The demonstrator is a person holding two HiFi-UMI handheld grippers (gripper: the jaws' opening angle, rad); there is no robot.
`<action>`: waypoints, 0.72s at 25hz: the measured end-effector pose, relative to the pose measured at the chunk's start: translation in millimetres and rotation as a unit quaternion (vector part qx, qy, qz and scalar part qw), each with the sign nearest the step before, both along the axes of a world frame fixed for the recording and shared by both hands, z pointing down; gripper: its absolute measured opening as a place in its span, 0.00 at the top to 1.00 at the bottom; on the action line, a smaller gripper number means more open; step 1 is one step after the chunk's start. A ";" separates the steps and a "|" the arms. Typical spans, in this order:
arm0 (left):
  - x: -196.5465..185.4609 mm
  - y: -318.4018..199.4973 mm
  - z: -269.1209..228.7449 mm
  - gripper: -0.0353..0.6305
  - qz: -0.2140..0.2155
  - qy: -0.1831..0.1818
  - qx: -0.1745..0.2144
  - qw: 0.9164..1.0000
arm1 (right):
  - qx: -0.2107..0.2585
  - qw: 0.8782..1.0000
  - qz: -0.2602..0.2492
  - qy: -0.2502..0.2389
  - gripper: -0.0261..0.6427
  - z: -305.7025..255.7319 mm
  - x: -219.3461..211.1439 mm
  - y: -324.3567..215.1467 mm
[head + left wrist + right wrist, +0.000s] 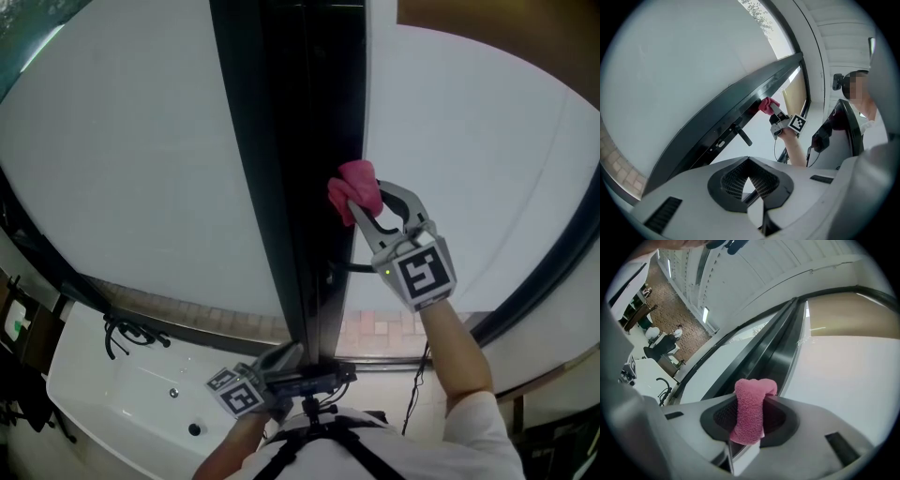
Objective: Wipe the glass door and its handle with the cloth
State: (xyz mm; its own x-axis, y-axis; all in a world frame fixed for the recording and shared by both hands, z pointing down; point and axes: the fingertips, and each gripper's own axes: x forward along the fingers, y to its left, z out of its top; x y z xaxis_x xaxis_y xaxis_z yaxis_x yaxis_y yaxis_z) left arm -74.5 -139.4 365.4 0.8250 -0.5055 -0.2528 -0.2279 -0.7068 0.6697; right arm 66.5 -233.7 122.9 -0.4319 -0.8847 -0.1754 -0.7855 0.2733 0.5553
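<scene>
The right gripper pinches the pink cloth against the dark door frame; at 6 o'clock, the left gripper sits pressed together.

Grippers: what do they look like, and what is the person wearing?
The left gripper and right gripper are light grey shells with dark ribbed inner faces; each carries a cube of black-and-white square markers. A thin black cable hangs below the right one. The person wears a white short sleeve and black chest straps.

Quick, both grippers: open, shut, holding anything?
Left gripper: shut, nothing between its jaws.
Right gripper: shut on the pink cloth.
</scene>
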 end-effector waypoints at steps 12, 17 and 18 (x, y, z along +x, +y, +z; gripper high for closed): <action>3.7 -5.5 -8.0 0.96 -0.009 0.000 0.012 1.000 | 0.077 0.996 -0.009 0.045 0.80 -56.0 -18.1 -3.9; 4.6 -4.9 -8.3 0.96 -0.013 0.000 0.016 1.000 | 0.103 0.994 -0.009 0.047 0.80 -80.5 -20.0 -4.0; 4.4 -5.3 -9.6 0.96 -0.014 0.000 0.017 1.000 | 0.106 0.993 -0.009 0.046 0.80 -84.9 -20.2 -4.7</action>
State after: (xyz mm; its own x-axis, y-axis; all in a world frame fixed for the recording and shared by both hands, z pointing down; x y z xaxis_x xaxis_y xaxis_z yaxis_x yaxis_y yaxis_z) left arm -70.1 -144.7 355.8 0.8107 -0.5193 -0.2704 -0.2474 -0.7225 0.6456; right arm 46.3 -238.4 37.9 -0.4704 -0.8242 -0.3153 -0.7244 0.1566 0.6714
